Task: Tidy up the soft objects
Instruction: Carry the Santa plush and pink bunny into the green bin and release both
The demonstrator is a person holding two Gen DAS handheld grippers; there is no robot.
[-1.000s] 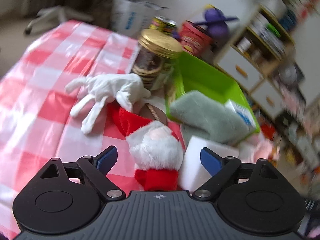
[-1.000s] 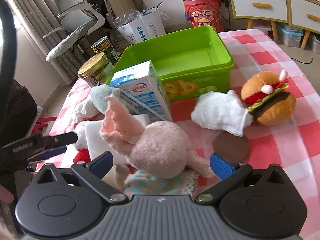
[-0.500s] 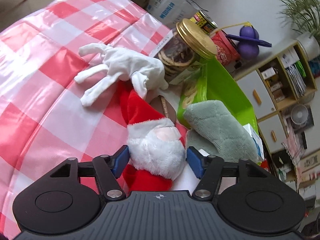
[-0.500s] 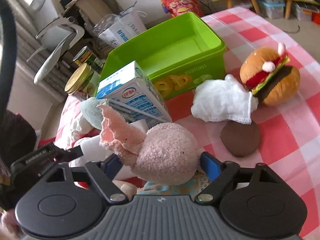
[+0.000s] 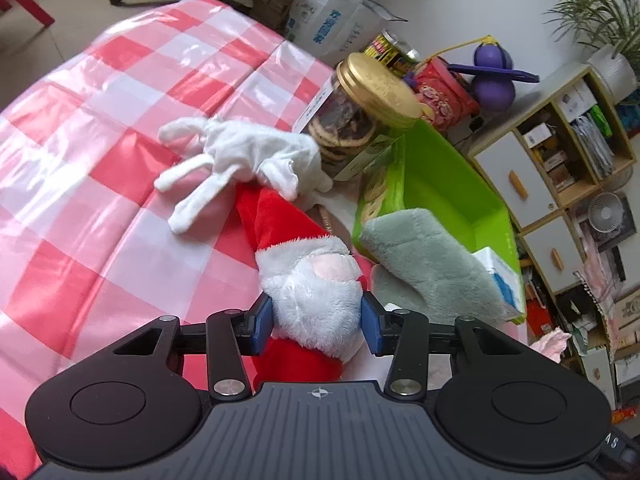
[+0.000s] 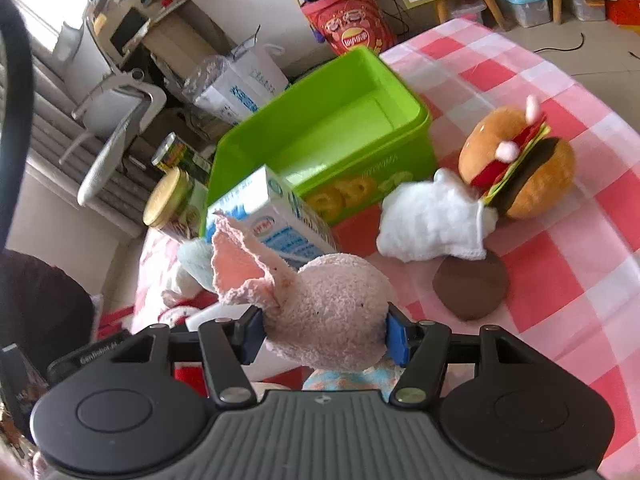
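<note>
My left gripper (image 5: 316, 322) has just been closing, and its blue pads now press both sides of the Santa plush (image 5: 312, 280) at the white beard, low in the centre of the left wrist view. The plush's red hat runs up toward the white glove (image 5: 240, 160), which lies on the red-and-white checked tablecloth (image 5: 100, 140) left of centre. A gold-lidded jar (image 5: 360, 120) stands just beyond the glove. The green bin (image 5: 448, 192) sits right of centre, with a grey-green plush cloth (image 5: 428, 260) lying against its near corner.

My right gripper (image 6: 324, 338) has likewise just been closing; its pads clamp the pink plush rabbit (image 6: 332, 308) at the head, low in the centre of the right wrist view. A milk carton (image 6: 272, 220) stands behind the rabbit's ear, against the green bin (image 6: 320, 136). On the right lie a white cloth (image 6: 432, 224), a burger plush (image 6: 520, 164) touching it, and a brown disc (image 6: 472, 284) below.
</note>
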